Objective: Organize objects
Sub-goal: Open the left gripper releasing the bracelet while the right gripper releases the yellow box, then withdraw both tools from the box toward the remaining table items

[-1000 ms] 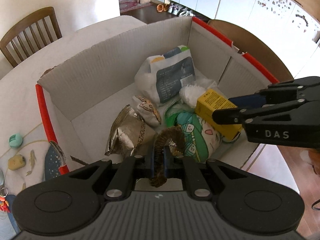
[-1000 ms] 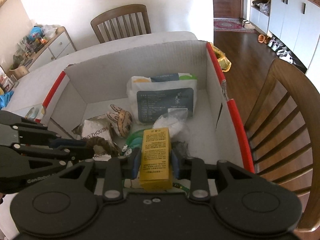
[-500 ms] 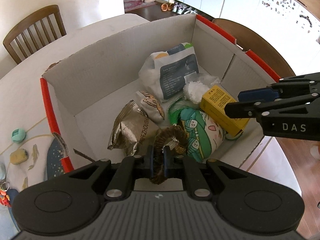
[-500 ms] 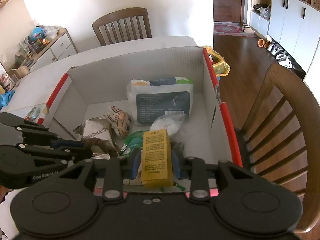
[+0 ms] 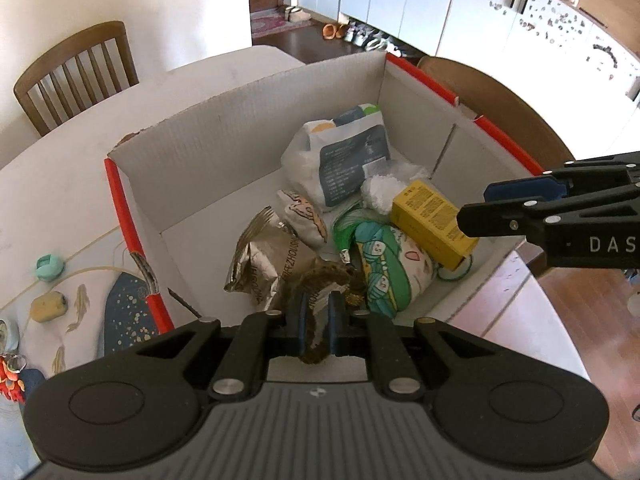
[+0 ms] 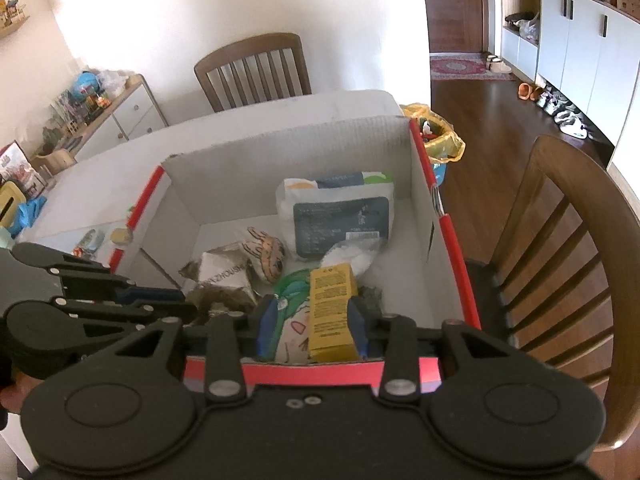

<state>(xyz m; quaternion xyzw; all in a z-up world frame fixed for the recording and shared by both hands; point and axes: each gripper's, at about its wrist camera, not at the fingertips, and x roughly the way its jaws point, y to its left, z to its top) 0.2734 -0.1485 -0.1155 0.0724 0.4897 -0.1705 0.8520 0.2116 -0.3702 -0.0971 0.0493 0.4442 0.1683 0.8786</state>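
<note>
Yellow carton, lower centre of the right wrist view: lying between the opening jaws of the right gripper, right side against the right pad, left pad standing clear; resting on the patterned green pouch inside the cardboard box. Likely just set down for storage.

Brown braided loop, bottom centre of the left wrist view: pinched between the fully closed pads of the left gripper, upper arc curling over the foil snack bag. Probably next for stowing.

Foil snack bag, centre of that view: crumpled, beside the small printed pouch.

Patterned green pouch, right of centre: under the carton's near end.

White fluffy wad, behind the carton, touching it.

Large white packet with dark label, upper centre: leaning toward the far wall of the box.

Cardboard box: open top, red-edged rims, on a pale table.

Outside, lower left: teal round item, yellow lump.

Far: wooden chair, upper left.
</note>
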